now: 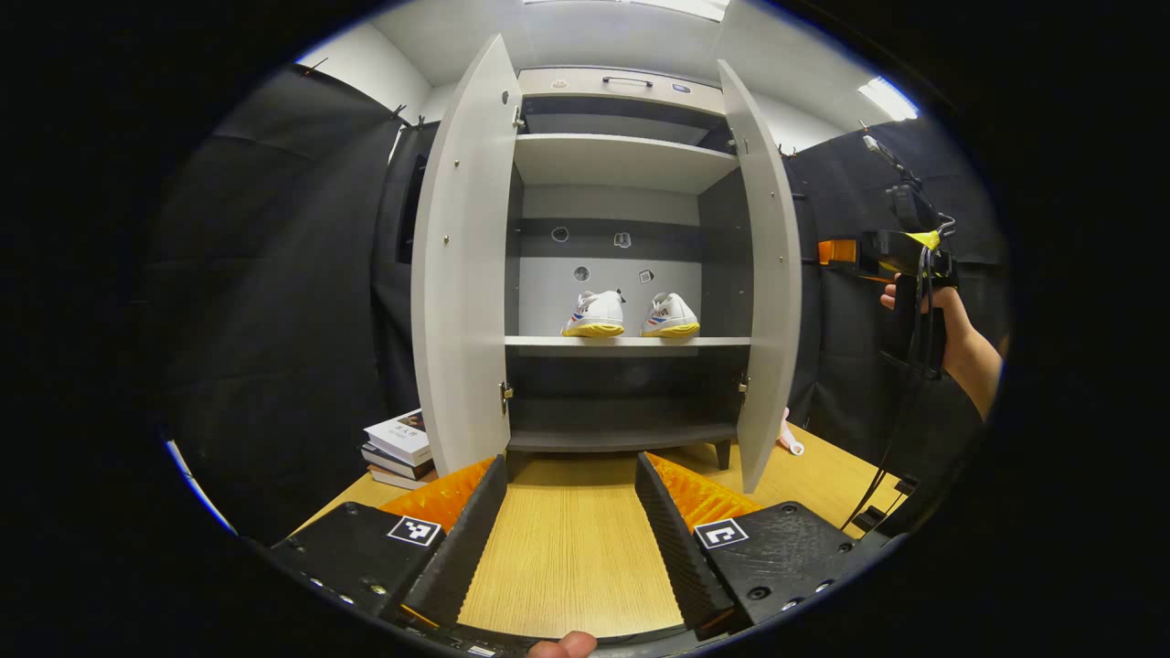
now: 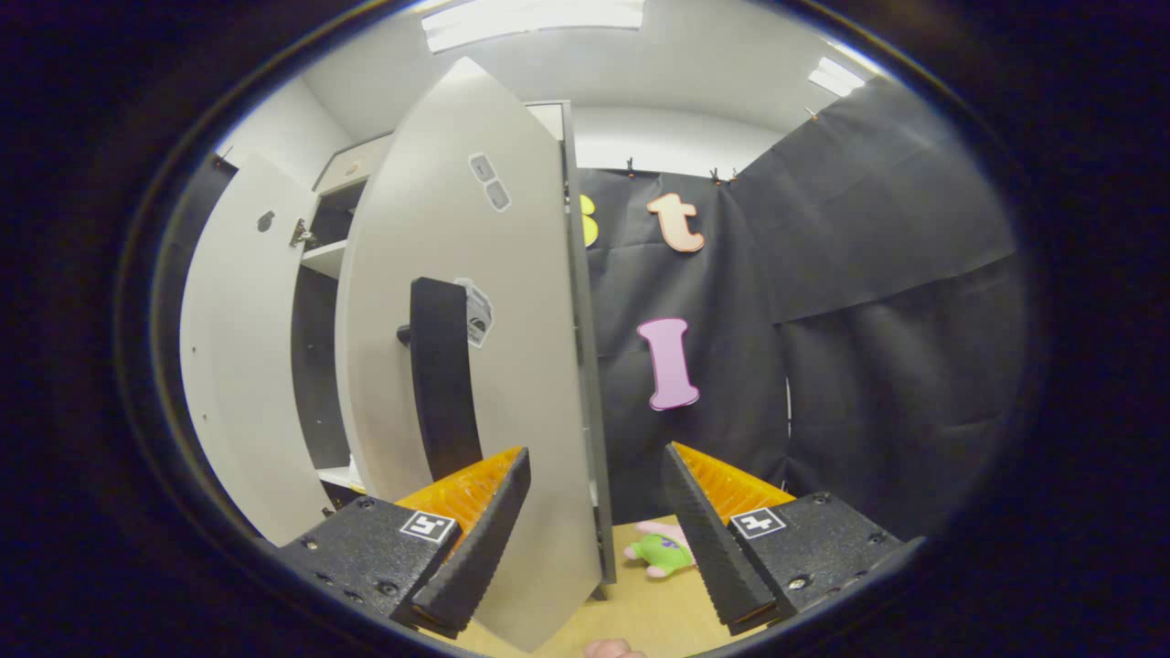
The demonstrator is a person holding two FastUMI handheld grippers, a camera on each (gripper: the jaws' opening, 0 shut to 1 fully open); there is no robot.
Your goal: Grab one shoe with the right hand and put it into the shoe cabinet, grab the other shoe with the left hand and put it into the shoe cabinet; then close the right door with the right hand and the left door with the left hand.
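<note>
Two white shoes with yellow soles, one (image 1: 594,315) beside the other (image 1: 670,316), stand heels toward me on the middle shelf (image 1: 631,342) of the grey shoe cabinet. Both doors hang open: the left door (image 1: 466,265) and the right door (image 1: 763,274). My left gripper (image 1: 571,466) is open and empty, low over the wooden table in front of the cabinet. A hand holds the right gripper (image 1: 900,260) out past the right door. In the right gripper view, my right gripper (image 2: 599,457) is open, facing the right door's (image 2: 475,228) outer face; its free edge lies between the fingers, its black handle (image 2: 441,375) just left.
A stack of books (image 1: 400,448) lies on the table (image 1: 571,548) left of the cabinet. A small pink object (image 1: 790,441) sits by the right door's foot. A green and pink plush toy (image 2: 660,552) lies on the table beyond the right door. Black cloth walls close in on both sides.
</note>
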